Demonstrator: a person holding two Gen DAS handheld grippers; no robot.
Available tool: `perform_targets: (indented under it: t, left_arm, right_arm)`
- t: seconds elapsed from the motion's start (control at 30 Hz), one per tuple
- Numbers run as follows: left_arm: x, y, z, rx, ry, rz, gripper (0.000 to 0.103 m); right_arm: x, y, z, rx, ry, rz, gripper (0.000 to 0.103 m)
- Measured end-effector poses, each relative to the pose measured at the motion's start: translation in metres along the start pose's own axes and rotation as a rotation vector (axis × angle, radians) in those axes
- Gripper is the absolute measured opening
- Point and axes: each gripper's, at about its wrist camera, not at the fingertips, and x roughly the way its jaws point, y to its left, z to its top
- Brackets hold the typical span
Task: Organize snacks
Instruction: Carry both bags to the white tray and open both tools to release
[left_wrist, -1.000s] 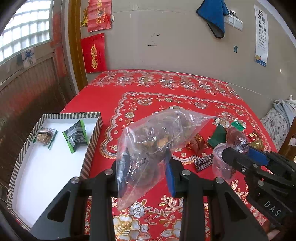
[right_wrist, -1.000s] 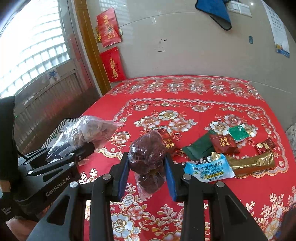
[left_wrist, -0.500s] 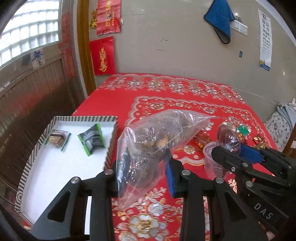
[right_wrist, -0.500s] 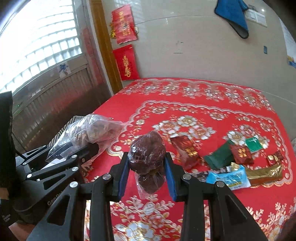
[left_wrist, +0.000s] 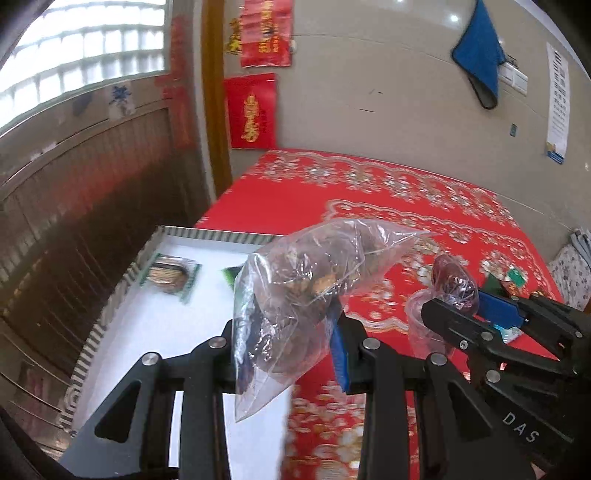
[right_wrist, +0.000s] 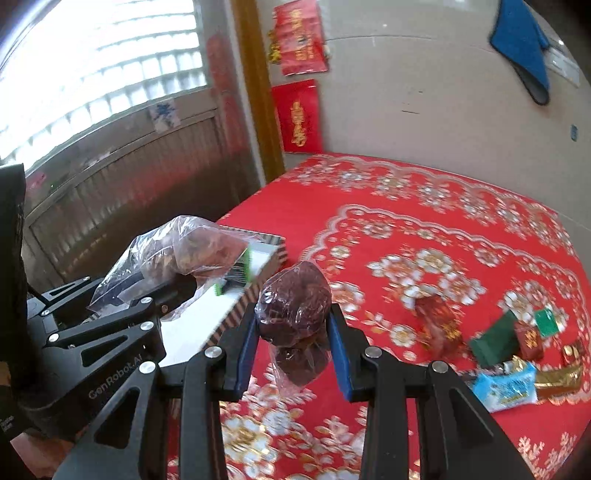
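Left wrist view: the left claw (left_wrist: 291, 354) is clamped on a clear plastic bag of brown snacks (left_wrist: 306, 291), held in the air above the near corner of a white tray with a striped rim (left_wrist: 110, 306). In the tray lie a biscuit packet (left_wrist: 170, 274) and a dark green packet (left_wrist: 233, 275), partly hidden behind the bag. At the right, the right claw (left_wrist: 454, 306) grips a clear bag of dark red dates (left_wrist: 452, 282).

Right wrist view: the right claw (right_wrist: 293, 347) pinches the bag of dates (right_wrist: 295, 314) between its blue pads (right_wrist: 246, 350), above the red floral tabletop (right_wrist: 424, 229). The left claw (right_wrist: 155, 284) holds its bag (right_wrist: 177, 251) over the tray (right_wrist: 255, 291). Loose wrapped snacks (right_wrist: 502, 350) lie at the right on the cloth.
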Motion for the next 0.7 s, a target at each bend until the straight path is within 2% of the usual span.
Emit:
perform_targets:
  t: [0.37,0.7]
  left_arm:
    - [0.010,0.069,-0.002,-0.074,0.020,0.092,0.036]
    - [0.043,0.103,-0.016,-0.090,0.115,0.151,0.036]
  right_arm:
    - [0.037,0.054,0.019,-0.080,0.038,0.078,0.036]
    - [0.087,0.081,0.020,-0.088,0.134,0.145,0.036]
